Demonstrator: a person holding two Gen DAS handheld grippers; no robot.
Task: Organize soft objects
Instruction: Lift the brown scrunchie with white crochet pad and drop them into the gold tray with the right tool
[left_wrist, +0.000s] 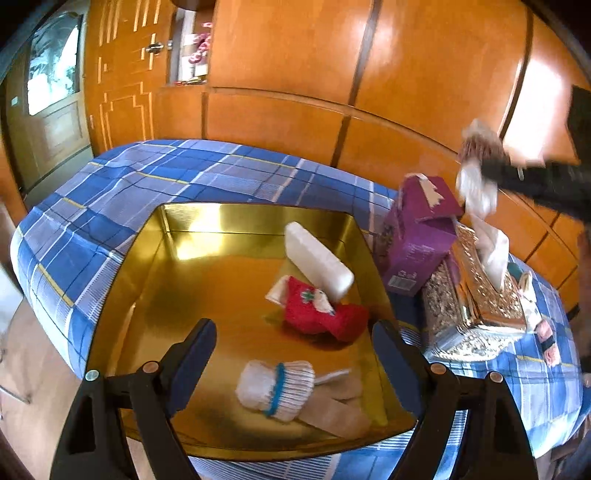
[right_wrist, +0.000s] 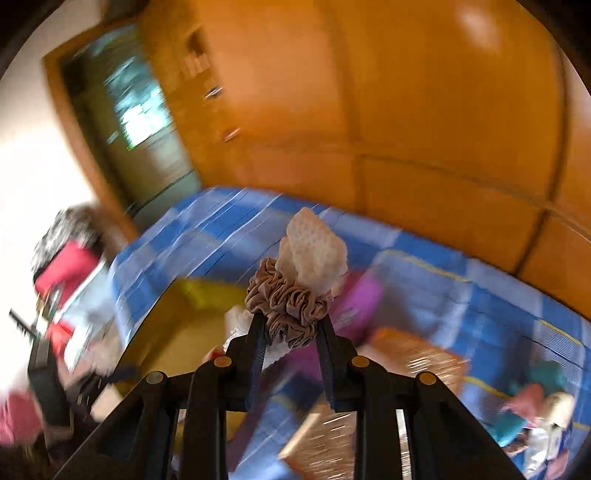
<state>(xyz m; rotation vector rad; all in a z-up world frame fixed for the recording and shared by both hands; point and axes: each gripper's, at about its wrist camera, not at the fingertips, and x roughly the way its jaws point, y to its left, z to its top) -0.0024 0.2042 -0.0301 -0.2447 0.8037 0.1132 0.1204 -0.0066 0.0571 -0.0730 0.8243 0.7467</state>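
Right tool (right_wrist: 290, 332) clamping a brown scrunchie (right_wrist: 286, 304) with white tissue (right_wrist: 314, 254) above the gold tray (right_wrist: 177, 332). Left tool (left_wrist: 295, 363) gaping wide, empty, hovering over white sock (left_wrist: 275, 387) and red sock (left_wrist: 321, 314) inside.

This is a room in a home, most likely a bedroom. A bed (left_wrist: 155, 173) covered in a blue plaid sheet fills the middle of the view, and glossy orange wooden wardrobe panels (left_wrist: 295, 55) line the wall behind it. To the left stands a wooden door (left_wrist: 55, 110) with a glass pane. Household items sit on the bed: a gold tin tray (left_wrist: 207, 229), a purple carton (left_wrist: 417, 236) and an ornate gold tissue box (left_wrist: 480, 306) with a tissue standing out.
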